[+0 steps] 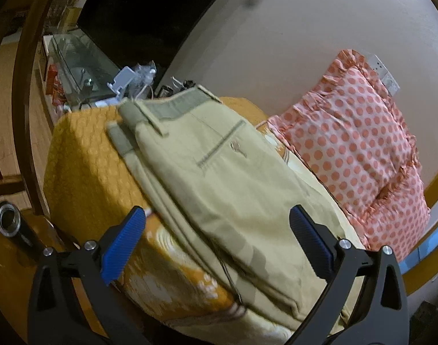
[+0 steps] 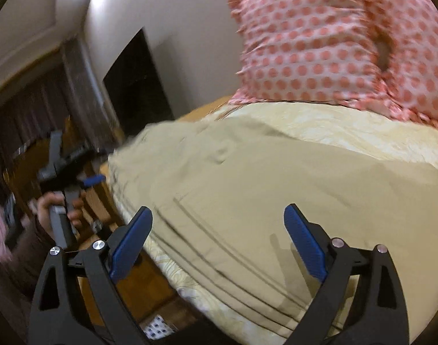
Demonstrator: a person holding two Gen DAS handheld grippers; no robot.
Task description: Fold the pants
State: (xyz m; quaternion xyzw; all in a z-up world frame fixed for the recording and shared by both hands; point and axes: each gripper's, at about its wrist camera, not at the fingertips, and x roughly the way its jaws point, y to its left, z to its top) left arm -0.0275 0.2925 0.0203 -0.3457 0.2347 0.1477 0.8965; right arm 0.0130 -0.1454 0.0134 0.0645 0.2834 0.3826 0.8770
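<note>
Lying already folded into stacked layers on the bed [image 1: 84,155], the pants [image 1: 219,189] look near done. Both the left tool [image 1: 217,221] and right tool [image 2: 217,221] hover released, empty; next likely calls for pinching an end to fold again.

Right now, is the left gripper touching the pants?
Apart. The left wrist view shows the left gripper open, its blue pads either side above the khaki pants, pinching no fabric.

pants [image 1: 219,178] on bed [image 1: 84,155] | pillow [image 1: 356,143] right of pants
</note>
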